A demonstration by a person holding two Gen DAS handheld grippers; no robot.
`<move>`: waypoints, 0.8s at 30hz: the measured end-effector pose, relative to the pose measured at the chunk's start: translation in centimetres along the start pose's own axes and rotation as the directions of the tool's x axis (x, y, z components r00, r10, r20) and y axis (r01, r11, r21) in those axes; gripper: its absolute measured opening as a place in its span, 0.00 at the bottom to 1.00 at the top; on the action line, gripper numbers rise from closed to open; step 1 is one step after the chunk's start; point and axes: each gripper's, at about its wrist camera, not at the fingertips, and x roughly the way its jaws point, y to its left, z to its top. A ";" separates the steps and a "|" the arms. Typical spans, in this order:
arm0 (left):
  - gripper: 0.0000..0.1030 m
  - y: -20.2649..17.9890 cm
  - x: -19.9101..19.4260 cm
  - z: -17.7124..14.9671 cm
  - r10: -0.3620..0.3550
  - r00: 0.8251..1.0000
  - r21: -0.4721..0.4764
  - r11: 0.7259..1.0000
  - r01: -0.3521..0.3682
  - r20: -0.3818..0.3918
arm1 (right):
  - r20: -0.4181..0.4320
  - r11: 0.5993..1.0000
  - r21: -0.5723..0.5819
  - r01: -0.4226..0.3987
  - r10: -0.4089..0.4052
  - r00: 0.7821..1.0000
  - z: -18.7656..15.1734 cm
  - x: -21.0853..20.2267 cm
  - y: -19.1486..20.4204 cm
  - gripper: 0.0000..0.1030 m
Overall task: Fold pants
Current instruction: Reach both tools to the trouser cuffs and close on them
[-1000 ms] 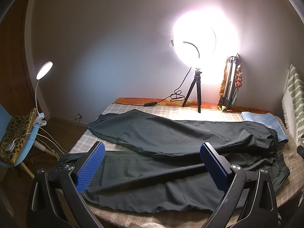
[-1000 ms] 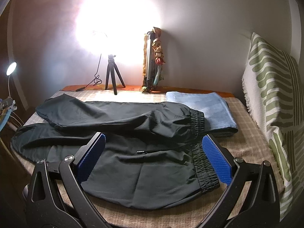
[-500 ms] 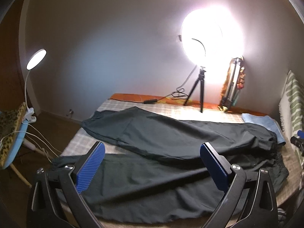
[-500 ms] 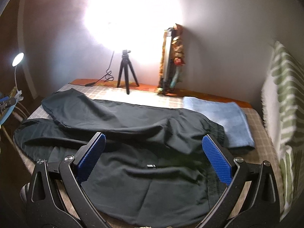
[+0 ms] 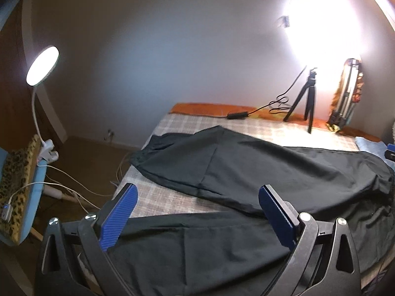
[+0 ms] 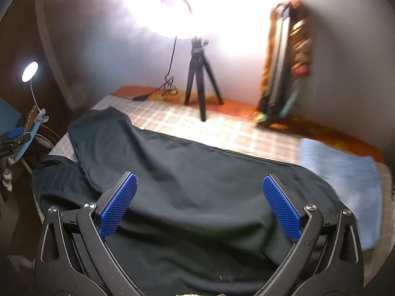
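Observation:
Black pants lie spread on the checked table cover, legs pointing left, the far leg lying across the near one. They also fill the right wrist view. My left gripper is open and empty, hovering over the near leg. My right gripper is open and empty, hovering over the upper part of the pants near the waist end. The tip of the right gripper shows at the right edge of the left wrist view, and the left gripper shows at the left edge of the right wrist view.
A folded light blue cloth lies on the table to the right of the pants. A ring light on a small tripod and a folded tripod stand at the back edge. A chair with a clip lamp stands to the left.
Both grippers have moved left and closer to the pants. The right wrist view is now blurred by motion, and the striped cushion has left it. Both stay open.

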 end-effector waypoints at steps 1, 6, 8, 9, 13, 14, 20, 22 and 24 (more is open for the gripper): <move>0.96 0.4 1.1 0.5 -0.005 1.000 -0.004 1.000 0.005 -0.020 | -0.027 1.000 -0.003 -0.009 0.009 1.000 0.6 1.3 -0.1 1.00; 0.96 4.0 6.8 3.4 -0.030 0.993 -0.082 0.996 0.020 -0.114 | -0.116 0.999 -0.049 -0.017 0.012 0.993 3.7 8.4 0.0 1.00; 0.96 5.4 9.1 4.5 -0.014 0.990 -0.104 0.995 0.000 -0.138 | -0.143 0.997 -0.071 -0.023 0.013 0.990 4.8 11.1 -0.3 1.00; 0.96 6.4 10.6 5.2 -0.011 0.988 -0.119 0.993 -0.008 -0.154 | -0.149 0.996 -0.083 -0.019 0.007 0.989 5.1 12.1 -0.4 1.00; 0.96 9.2 15.7 7.1 -0.005 0.977 -0.171 0.985 -0.033 -0.214 | -0.189 0.989 -0.142 -0.048 0.020 0.982 5.5 16.0 -0.2 0.97; 0.96 9.7 16.8 7.4 -0.001 0.974 -0.183 0.982 -0.041 -0.226 | -0.199 0.987 -0.152 -0.056 0.025 0.980 5.5 16.9 -0.1 0.97; 0.96 12.1 23.6 8.2 0.010 0.960 -0.227 0.971 -0.077 -0.281 | -0.253 0.981 -0.166 -0.100 0.056 0.966 5.1 20.7 0.0 0.97; 0.96 12.3 25.6 8.3 0.017 0.955 -0.229 0.969 -0.089 -0.296 | -0.269 0.978 -0.169 -0.118 0.069 0.961 4.9 21.5 0.3 0.97; 0.95 12.6 26.9 8.2 0.019 0.951 -0.245 0.964 -0.098 -0.309 | -0.291 0.973 -0.189 -0.130 0.071 0.954 4.5 22.3 0.6 0.97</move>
